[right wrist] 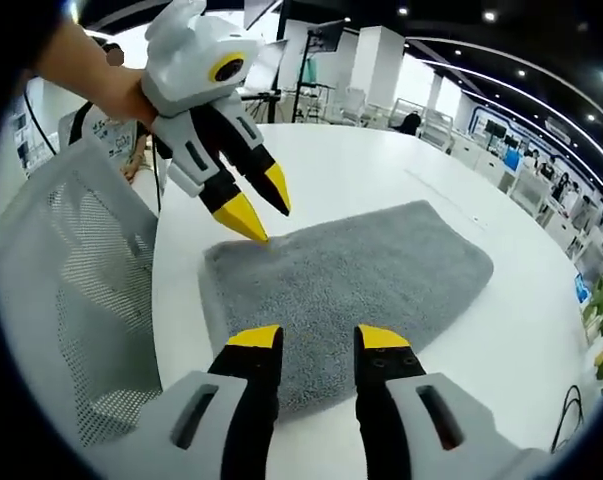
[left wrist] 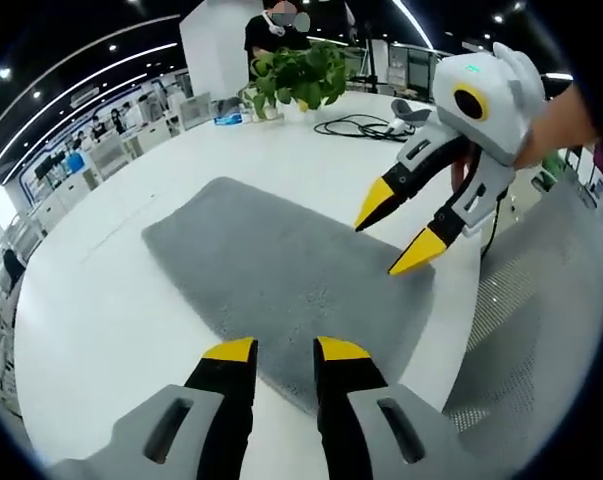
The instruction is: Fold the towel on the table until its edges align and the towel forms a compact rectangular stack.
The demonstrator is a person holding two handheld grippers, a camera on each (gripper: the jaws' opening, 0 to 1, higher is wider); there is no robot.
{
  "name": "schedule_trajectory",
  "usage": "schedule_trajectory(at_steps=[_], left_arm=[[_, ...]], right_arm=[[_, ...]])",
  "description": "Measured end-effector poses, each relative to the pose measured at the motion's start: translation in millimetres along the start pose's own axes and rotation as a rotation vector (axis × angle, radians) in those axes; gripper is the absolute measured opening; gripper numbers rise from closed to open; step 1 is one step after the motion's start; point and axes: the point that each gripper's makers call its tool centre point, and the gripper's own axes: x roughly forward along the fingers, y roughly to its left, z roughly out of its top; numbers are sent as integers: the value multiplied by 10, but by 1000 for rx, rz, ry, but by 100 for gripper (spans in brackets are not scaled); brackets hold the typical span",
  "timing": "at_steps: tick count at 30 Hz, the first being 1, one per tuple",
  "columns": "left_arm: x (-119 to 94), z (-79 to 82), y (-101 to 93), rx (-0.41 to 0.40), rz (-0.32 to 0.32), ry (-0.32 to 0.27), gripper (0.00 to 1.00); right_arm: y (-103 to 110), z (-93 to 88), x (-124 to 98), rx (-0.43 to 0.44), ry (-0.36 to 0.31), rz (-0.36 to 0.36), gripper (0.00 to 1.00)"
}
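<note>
A grey towel [left wrist: 281,260] lies flat on the white round table [left wrist: 111,300], close to the table's edge. In the left gripper view my left gripper [left wrist: 286,350] stands open over the towel's near edge, nothing between its jaws. My right gripper [left wrist: 396,232] comes in from the right, open, its yellow tips just above the towel's far right corner. In the right gripper view the right gripper [right wrist: 319,338] hangs open above the towel [right wrist: 351,275], and the left gripper [right wrist: 258,205] points down at the towel's far left corner, one tip at or just above the cloth.
A grey mesh chair [left wrist: 541,310] [right wrist: 81,290] stands against the table edge beside the towel. A potted plant [left wrist: 296,75] and black cables [left wrist: 361,125] lie at the table's far side, with a person [left wrist: 276,25] behind them. White tabletop [right wrist: 421,170] stretches beyond the towel.
</note>
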Motion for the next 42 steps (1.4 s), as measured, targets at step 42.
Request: schedule_trajectory(at_steps=[42], left_arm=[[220,-475,-481,284,-192,151,26]], right_arm=[[388,-534,31,-230,133,173,21]])
